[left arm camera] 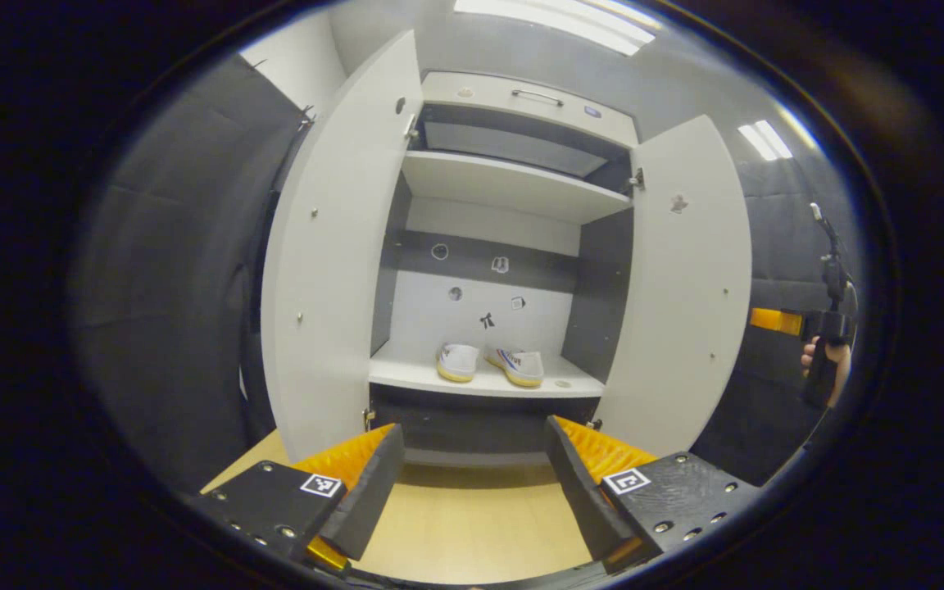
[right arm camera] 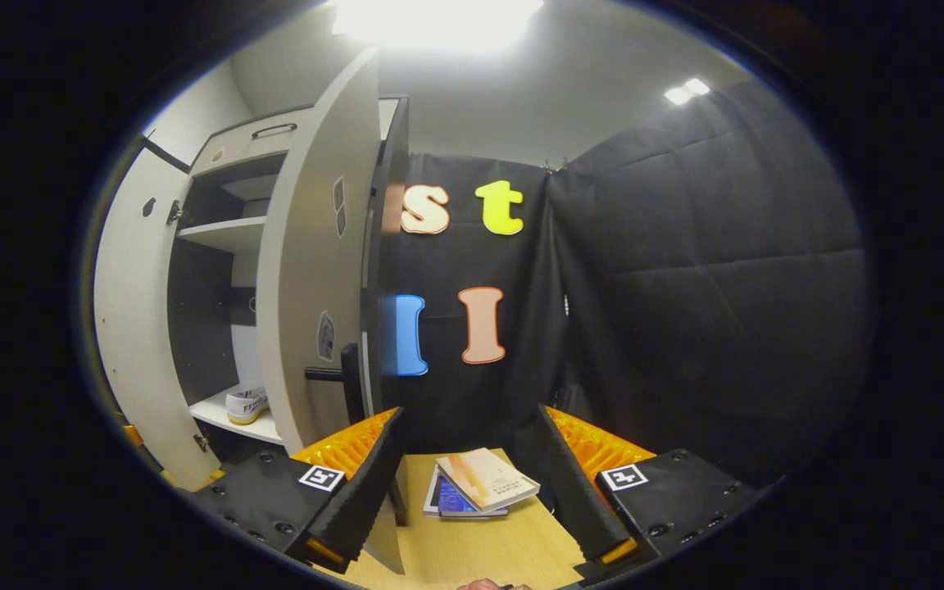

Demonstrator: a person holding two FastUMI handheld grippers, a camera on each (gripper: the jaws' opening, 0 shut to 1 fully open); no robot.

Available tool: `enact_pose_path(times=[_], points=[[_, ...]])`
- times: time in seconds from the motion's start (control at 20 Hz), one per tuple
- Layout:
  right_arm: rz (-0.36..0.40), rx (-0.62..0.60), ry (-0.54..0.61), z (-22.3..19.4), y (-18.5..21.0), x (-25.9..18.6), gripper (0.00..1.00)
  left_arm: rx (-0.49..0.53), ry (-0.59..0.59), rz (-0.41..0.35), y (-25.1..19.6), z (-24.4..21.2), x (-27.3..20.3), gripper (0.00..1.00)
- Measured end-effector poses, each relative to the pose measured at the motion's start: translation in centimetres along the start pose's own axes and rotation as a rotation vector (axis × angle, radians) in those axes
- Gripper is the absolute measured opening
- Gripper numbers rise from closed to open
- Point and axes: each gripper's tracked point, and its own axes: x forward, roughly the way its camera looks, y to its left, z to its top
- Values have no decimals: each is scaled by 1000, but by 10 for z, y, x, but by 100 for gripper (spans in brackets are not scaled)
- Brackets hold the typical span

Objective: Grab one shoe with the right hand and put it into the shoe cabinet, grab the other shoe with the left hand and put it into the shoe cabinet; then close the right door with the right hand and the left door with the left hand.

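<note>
Both sets of jaws stand spread with nothing between them: the left gripper [left arm camera: 472, 483] at the bottom of the left gripper view, the right gripper [right arm camera: 472, 483] at the bottom of the right gripper view.

Judging by how things lie, the shoe steps are done. Two white shoes [left arm camera: 488, 364] with yellowish soles sit side by side on the lower shelf [left arm camera: 406, 375], centre of the left gripper view, heels toward the camera as far as the fisheye lets me tell. Both doors remain to be closed: the left door [left arm camera: 324, 246] and right door [left arm camera: 685, 287] hang wide open.

In the right gripper view the right door's dark handle [right arm camera: 341, 375] is just left of centre, near the gripper. Books [right arm camera: 480, 483] lie on the wooden surface below.
</note>
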Motion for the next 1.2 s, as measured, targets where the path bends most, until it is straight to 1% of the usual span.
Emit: enact_pose_path(times=[0.1, 0.2, 0.25, 0.3, 0.4, 0.45, 0.65, 0.8, 0.85, 1.0, 1.05, 1.2], points=[[58, 7, 10, -3, -5, 21, 98, -92, -4, 78, -6, -6, -10, 100], [151, 17, 2, -1, 10, 39, 98, -123, -18, 186, 4, -10, -27, 99], [190, 18, 17, -4, 16, 45, 98, -118, -18, 245, 10, -10, -37, 99], [213, 15, 27, -8, 18, 47, 98, -103, -23, 293, 18, -8, -49, 99], [236, 3, 12, -3, 19, 48, 92, -63, -33, 380, 37, -6, -72, 99], [234, 5, 5, -2, 20, 47, 94, -48, -28, 419, 48, -6, -84, 99], [295, 0, -28, 2, 48, 40, 93, -5, -45, 530, 84, 10, -116, 98], [325, -5, -18, 0, 70, 37, 93, 20, -70, 564, 103, 23, -123, 100], [323, -7, -17, 0, 75, 35, 93, 24, -71, 564, 107, 22, -121, 97], [287, -12, -15, 1, 86, 32, 93, 39, -60, 538, 122, 23, -109, 99], [271, -4, -7, -1, 89, 31, 93, 51, -57, 526, 128, 26, -103, 100], [218, 13, -5, -3, 100, 26, 93, 112, -50, 489, 150, 32, -88, 100]])
